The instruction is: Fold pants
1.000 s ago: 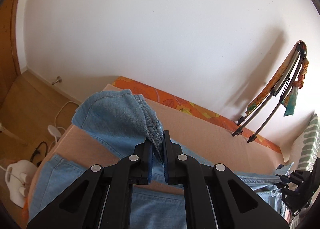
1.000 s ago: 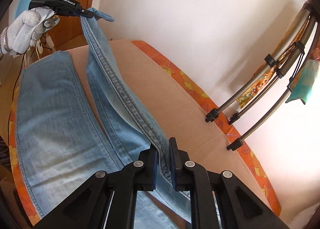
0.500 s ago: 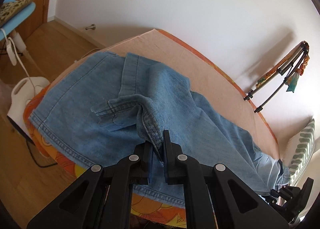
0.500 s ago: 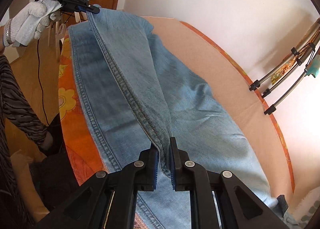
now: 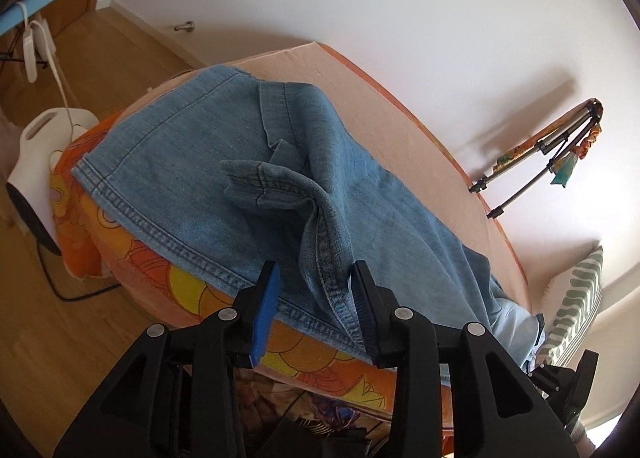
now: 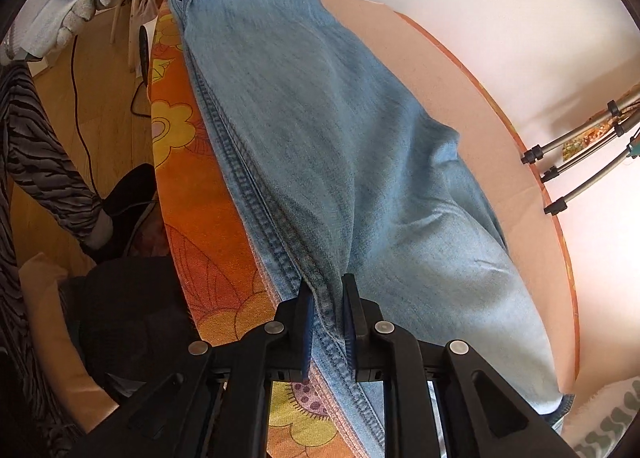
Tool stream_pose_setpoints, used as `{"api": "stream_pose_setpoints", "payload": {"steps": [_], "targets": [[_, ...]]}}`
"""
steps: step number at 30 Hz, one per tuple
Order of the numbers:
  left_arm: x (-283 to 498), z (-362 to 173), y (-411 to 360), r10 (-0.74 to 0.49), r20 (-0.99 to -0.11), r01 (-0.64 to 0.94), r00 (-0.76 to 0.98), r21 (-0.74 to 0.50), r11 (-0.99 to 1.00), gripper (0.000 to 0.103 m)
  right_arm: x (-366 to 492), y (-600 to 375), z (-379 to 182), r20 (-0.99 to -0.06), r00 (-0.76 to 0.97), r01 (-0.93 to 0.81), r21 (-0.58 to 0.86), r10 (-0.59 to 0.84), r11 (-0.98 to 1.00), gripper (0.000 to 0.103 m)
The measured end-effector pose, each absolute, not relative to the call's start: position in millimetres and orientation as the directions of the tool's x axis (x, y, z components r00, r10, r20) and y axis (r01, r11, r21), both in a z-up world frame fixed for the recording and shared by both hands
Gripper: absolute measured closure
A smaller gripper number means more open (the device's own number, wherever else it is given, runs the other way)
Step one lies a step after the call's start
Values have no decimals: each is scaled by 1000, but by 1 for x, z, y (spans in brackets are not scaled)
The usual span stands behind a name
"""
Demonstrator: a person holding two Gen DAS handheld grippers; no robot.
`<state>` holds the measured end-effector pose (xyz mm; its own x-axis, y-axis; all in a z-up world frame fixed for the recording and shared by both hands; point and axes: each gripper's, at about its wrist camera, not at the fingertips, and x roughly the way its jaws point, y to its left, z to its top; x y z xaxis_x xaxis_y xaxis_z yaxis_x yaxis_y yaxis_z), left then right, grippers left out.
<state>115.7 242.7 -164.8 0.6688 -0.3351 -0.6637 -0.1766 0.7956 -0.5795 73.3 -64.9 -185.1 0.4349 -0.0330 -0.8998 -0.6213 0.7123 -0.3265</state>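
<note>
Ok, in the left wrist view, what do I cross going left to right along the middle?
White appliance on the floor → orange flowered cover → jeans → pink board → folded metal rack against the wall.

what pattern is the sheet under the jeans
Orange, with big yellow flowers and leaf outlines. The sheet shows best in the right wrist view, beside the jeans.

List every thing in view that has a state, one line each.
jeans: folded lengthwise, one leg over the other, on the bed.
left gripper: jaws just opened, seam loose between them.
right gripper: jaws just opening, seam between them.
tripod: leaning against wall.
</note>
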Motion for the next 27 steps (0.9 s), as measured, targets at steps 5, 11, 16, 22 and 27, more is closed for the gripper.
{"api": "stream_pose_setpoints", "payload": {"steps": [5,11,16,22,27], "targets": [[108,-165,264,-334,-645,-222,688,-625,748,67,74,-57,-149,-899,426,-646,-226,98,729,62],[114,-174,283,-382,-605,-286,699,-726,625,50,116,-32,-100,-848,461,-632,-107,262,768,43],[124,-169,288,-392,-589,-301,707,-752,586,47,169,15,-80,-810,479,-660,-76,340,747,42],[143,-181,297,-425,-572,-346,701,-795,499,43,244,75,-81,-807,434,-689,-11,401,724,38],[155,-197,299,-466,-554,-359,690,-821,444,43,308,126,-92,-825,385,-706,25,414,708,37]]}}
